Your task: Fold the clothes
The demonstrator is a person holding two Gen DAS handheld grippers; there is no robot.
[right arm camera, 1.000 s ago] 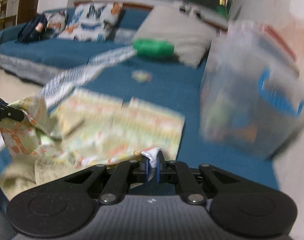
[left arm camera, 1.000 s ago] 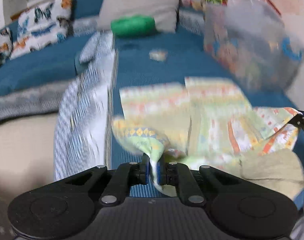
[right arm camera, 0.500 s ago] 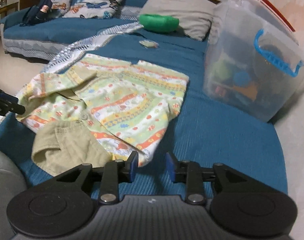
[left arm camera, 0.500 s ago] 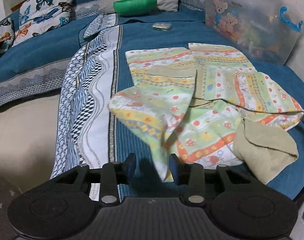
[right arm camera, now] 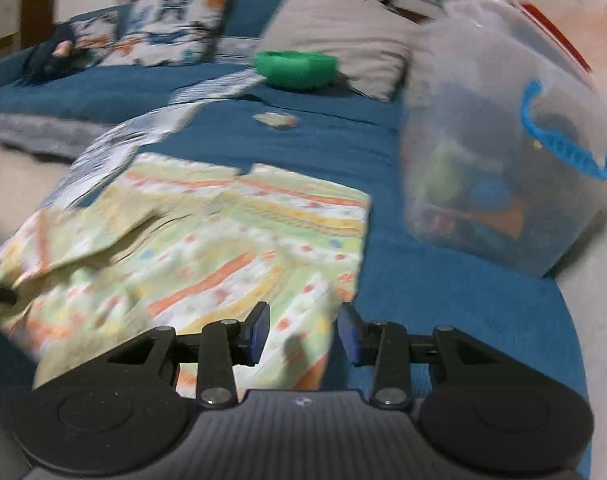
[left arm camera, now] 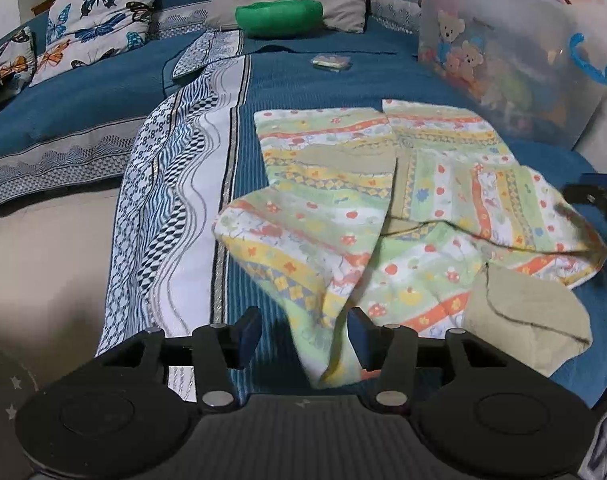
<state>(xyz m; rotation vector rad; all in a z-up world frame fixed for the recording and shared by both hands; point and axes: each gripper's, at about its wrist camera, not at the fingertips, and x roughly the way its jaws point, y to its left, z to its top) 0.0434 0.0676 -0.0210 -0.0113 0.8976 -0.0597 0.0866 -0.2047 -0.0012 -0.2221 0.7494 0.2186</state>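
Shirt (left arm camera: 383, 216), striped and printed, lies at mid-frame on blue bedspread (left arm camera: 303, 80), sleeves folded inward. Left gripper (left arm camera: 303, 334) opening, sleeve tip hanging loose between its jaws, unpinched. Right gripper (right arm camera: 303, 330) opening over shirt's near hem, pads clear. To do it well, I judge: back both straight off without snagging fabric, then smooth sleeves before folding lengthwise.

Each black claw (left arm camera: 303, 336) carries blue pads (left arm camera: 249, 330), silver screws and, seemingly, ribbed housing.
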